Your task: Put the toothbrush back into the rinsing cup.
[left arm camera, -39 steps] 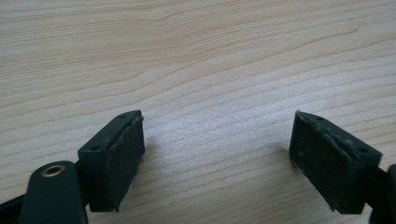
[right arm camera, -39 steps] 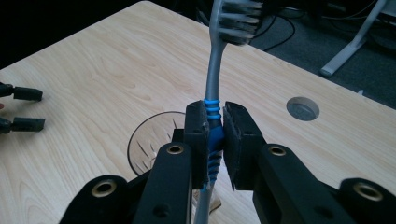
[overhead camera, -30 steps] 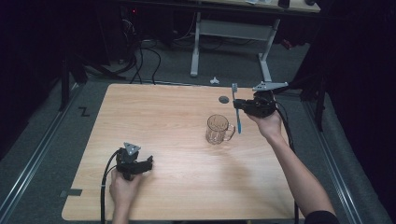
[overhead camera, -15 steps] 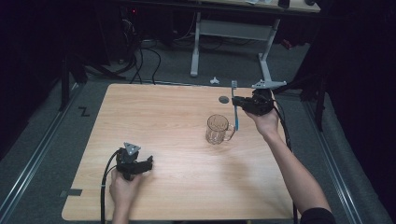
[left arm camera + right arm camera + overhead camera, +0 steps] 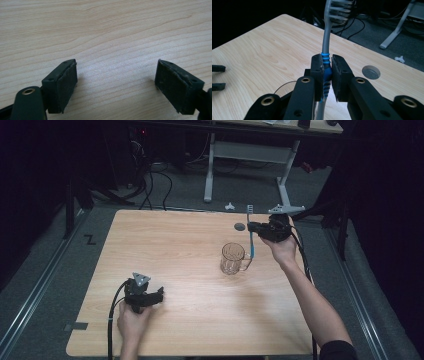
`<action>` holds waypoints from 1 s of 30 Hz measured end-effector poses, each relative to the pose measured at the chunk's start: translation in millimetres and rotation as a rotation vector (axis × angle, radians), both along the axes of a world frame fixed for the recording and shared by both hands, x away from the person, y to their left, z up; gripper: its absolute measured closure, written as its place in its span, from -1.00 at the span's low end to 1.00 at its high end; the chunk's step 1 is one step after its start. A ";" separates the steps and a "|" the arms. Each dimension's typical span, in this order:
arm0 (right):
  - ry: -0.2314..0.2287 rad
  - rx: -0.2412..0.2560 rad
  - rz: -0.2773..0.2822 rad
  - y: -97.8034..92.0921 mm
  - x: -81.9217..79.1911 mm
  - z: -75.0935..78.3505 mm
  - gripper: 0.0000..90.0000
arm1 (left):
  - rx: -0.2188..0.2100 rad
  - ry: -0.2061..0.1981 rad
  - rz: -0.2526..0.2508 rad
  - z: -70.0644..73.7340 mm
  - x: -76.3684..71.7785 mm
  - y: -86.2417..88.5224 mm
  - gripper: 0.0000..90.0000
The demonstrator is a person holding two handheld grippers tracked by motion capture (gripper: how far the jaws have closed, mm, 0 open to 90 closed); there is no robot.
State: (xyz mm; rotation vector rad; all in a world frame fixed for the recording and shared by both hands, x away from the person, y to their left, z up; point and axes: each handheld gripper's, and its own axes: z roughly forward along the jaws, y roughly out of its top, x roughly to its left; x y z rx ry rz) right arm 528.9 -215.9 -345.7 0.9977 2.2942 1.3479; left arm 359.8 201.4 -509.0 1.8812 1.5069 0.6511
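Currently: right gripper (image 5: 256, 228) fingers clamped on upright toothbrush (image 5: 326, 50), near the tabletop's (image 5: 175, 250) far right corner, beside the mug (image 5: 233, 258). Left gripper (image 5: 117, 85) fingers apart, empty, near front left edge. Likely step: brush into mug; keep it vertical, centre over the rim before lowering.

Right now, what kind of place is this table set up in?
Probably a lab or recording workspace, not a home. The wooden table stands on grey floor among loose cables, with a desk frame behind it in a dark room. Only a glass mug and a toothbrush are set out.
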 end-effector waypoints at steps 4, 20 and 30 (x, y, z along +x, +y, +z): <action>-0.004 -0.001 0.000 2.9 1.4 0.7 0.79 | 0.000 0.000 0.000 0.0 0.0 0.0 -0.59; -0.005 -0.015 0.006 12.4 3.3 -7.1 0.78 | 0.000 0.000 0.000 -0.1 0.0 0.0 -0.59; 0.000 -0.021 0.007 11.2 3.3 -9.8 0.78 | -0.001 -0.001 0.000 -0.1 0.0 -0.1 -0.59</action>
